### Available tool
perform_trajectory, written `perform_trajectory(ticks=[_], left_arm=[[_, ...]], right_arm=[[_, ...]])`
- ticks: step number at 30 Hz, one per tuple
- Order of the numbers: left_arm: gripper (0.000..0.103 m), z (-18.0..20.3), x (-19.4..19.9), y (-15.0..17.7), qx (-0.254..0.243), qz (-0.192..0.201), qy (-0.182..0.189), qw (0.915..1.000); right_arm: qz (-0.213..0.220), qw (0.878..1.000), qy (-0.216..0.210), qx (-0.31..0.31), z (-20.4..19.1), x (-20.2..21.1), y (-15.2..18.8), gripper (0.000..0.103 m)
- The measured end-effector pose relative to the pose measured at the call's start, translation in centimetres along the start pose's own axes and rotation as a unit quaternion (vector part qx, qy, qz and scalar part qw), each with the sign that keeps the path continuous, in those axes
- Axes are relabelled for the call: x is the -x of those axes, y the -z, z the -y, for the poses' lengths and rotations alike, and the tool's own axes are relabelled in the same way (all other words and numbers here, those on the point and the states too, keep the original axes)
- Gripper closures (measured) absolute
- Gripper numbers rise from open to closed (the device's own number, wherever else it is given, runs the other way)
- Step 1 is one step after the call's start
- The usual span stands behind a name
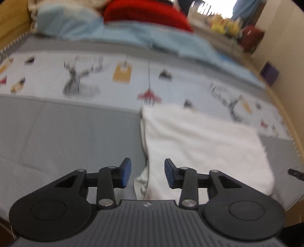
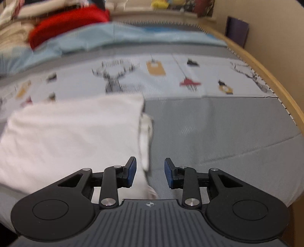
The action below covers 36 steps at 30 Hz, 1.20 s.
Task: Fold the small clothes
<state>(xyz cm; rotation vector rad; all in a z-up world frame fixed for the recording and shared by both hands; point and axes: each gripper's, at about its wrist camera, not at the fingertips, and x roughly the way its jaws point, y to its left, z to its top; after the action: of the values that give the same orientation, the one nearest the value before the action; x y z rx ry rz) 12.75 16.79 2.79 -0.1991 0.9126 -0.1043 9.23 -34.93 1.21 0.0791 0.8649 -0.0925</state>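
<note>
You are holding both tools over the folded white garment (image 1: 199,144), which is lying on the grey mat (image 1: 66,136). Your left gripper (image 1: 147,173) is standing part open over the garment's left edge, gripping nothing; your right gripper (image 2: 150,173) is doing likewise over its right edge. Judging the fold laid, you are best smoothing stray edges before moving on. Beyond the garment, a printed sheet (image 1: 114,76), blue bedding (image 1: 123,36) and red cloth (image 1: 144,13) are showing.

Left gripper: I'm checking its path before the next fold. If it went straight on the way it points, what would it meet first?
Probably the white garment: the left gripper has open jaws over the garment's left edge on the grey mat. Blur leaves depth unclear.
</note>
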Motion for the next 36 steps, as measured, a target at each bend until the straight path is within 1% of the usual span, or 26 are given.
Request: perform_trajectory(ticks=[1, 3, 5, 6, 7, 10, 14, 16, 17, 18, 19, 23, 26, 30, 32, 34, 35, 36], left_arm=[[0.051, 0.0, 1.3, -0.1, -0.005, 0.020, 0.001, 0.9998], [0.041, 0.0, 3.5, 0.1, -0.011, 0.061, -0.003, 0.9980], [0.039, -0.6, 4.3, 0.6, 0.005, 0.087, -0.007, 0.9961], [0.039, -0.9, 4.9, 0.8, 0.024, 0.085, -0.009, 0.9961], [0.039, -1.0, 5.2, 1.1, 0.033, 0.086, -0.012, 0.9957], [0.039, -0.5, 6.3, 1.3, 0.027, 0.116, -0.024, 0.9925], [0.039, 0.1, 5.9, 1.2, 0.012, 0.116, -0.026, 0.9929], [0.039, 0.2, 5.9, 1.3, 0.011, 0.117, -0.025, 0.9928], [0.039, 0.1, 5.7, 1.2, 0.013, 0.115, -0.025, 0.9929], [0.039, 0.1, 5.6, 1.2, 0.015, 0.114, -0.026, 0.9931], [0.039, 0.0, 5.5, 1.2, 0.019, 0.113, -0.025, 0.9930], [0.039, -0.5, 5.3, 1.1, 0.029, 0.113, -0.029, 0.9927], [0.039, -1.2, 5.1, 1.0, 0.035, 0.110, -0.031, 0.9928], [0.039, -2.3, 4.8, 0.8, 0.047, 0.102, -0.035, 0.9931], [0.039, -2.8, 4.6, 0.7, 0.054, 0.099, -0.033, 0.9931], [0.039, -3.2, 4.5, 0.7, 0.061, 0.094, -0.031, 0.9932], [0.039, -3.4, 4.3, 0.6, 0.064, 0.091, -0.030, 0.9933], [0.039, -3.5, 4.2, 0.6, 0.064, 0.088, -0.029, 0.9936]], right_arm=[[0.009, 1.000, -0.008, -0.007, -0.4, 0.5, -0.1, 0.069], [0.023, 0.999, -0.025, -0.016, -1.5, 1.3, -0.2, 0.069], [0.028, 0.999, -0.042, -0.020, -2.9, 1.8, -0.1, 0.068], [0.026, 0.998, -0.051, -0.021, -3.7, 1.9, 0.0, 0.067], [0.024, 0.998, -0.059, -0.022, -4.6, 1.9, 0.1, 0.067], [0.023, 0.996, -0.080, -0.017, -7.8, 2.0, 0.3, 0.067], [0.020, 0.994, -0.111, -0.004, -12.2, 1.8, 0.8, 0.067], [0.021, 0.992, -0.128, 0.005, -14.5, 1.8, 1.2, 0.078], [0.024, 0.991, -0.133, 0.011, -15.6, 1.8, 1.3, 0.091], [0.030, 0.990, -0.140, 0.019, -17.0, 1.9, 1.5, 0.095], [0.035, 0.988, -0.149, 0.029, -18.1, 1.9, 1.6, 0.095], [0.032, 0.976, -0.200, 0.082, -23.2, 1.6, 2.5, 0.095], [0.011, 0.961, -0.233, 0.150, -27.3, 1.0, 3.9, 0.094], [-0.009, 0.941, -0.234, 0.245, -32.0, 0.0, 6.3, 0.094], [-0.019, 0.931, -0.236, 0.278, -33.8, -0.6, 7.3, 0.093], [-0.018, 0.923, -0.232, 0.306, -35.4, -0.9, 8.3, 0.092], [-0.015, 0.919, -0.230, 0.320, -36.1, -1.1, 8.7, 0.089], [-0.014, 0.916, -0.229, 0.328, -36.8, -1.2, 9.1, 0.083]])
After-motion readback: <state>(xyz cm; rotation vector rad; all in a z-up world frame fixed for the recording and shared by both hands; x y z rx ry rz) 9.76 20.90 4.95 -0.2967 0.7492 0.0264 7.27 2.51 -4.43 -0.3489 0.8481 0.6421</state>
